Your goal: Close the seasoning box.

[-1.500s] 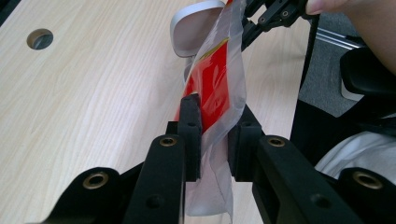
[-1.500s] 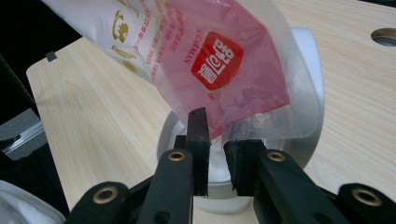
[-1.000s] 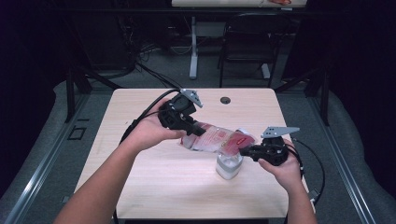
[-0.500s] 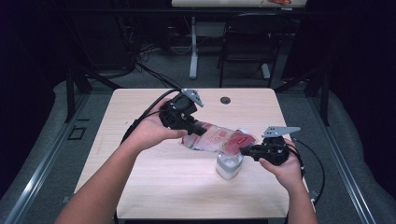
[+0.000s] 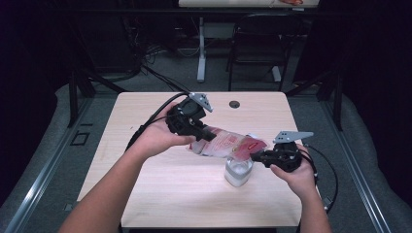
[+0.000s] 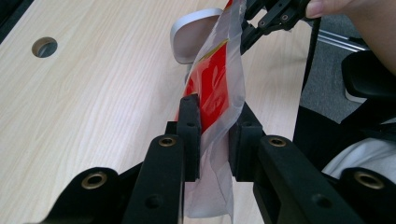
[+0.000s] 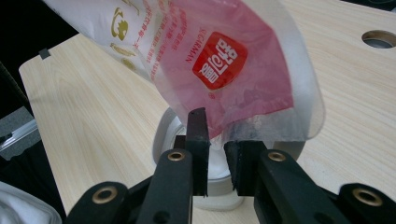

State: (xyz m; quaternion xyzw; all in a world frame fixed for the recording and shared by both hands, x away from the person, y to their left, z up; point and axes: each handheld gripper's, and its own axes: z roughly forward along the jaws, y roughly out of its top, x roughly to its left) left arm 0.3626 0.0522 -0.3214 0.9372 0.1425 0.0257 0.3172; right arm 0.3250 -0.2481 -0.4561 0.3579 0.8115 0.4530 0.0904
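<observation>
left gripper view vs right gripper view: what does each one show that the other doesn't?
Left gripper view: the left gripper shut on the bag's clear edge, with the right gripper farther off at the other end. Right gripper view: the red logo and gold print on the bag, the right gripper shut on its corner. Both: bag, white cup, table, table hole.

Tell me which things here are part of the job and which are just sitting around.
In the job:
- red and clear bag, held between both grippers
- left gripper
- right gripper
- white cup under the bag's lower end

Just around:
- table with its round hole
- chair behind the table
</observation>
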